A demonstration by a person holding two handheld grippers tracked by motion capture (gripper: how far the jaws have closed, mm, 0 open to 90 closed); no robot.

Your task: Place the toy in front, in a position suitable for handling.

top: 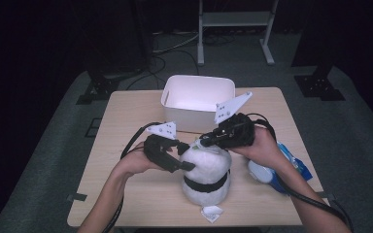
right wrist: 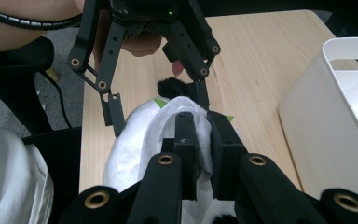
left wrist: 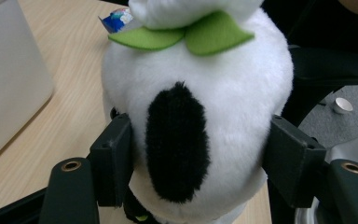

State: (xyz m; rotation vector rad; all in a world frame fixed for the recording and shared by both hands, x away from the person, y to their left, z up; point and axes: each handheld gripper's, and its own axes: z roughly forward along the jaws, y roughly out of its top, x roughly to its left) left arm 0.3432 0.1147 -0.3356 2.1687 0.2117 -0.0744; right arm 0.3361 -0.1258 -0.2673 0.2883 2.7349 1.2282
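A round white plush toy (top: 208, 170) with a black band and green felt leaves (left wrist: 182, 37) stands on the wooden table (top: 131, 194), in front of a white bin (top: 199, 97). My left gripper (top: 187, 165) grips the plush (left wrist: 233, 112) across its body from the left, and both jaws press into the fur beside a black patch (left wrist: 177, 144). From above right, my right gripper (top: 205, 141) is shut on the plush's white top tuft (right wrist: 168, 116). Across from it in the right gripper view are the left gripper's fingers (right wrist: 112, 112).
The white bin (right wrist: 335, 116) sits just behind the plush, near the table's far edge. A blue and white packet (top: 277, 172) lies under the right forearm at the table's right side. A small white tag (top: 212, 213) lies by the front edge.
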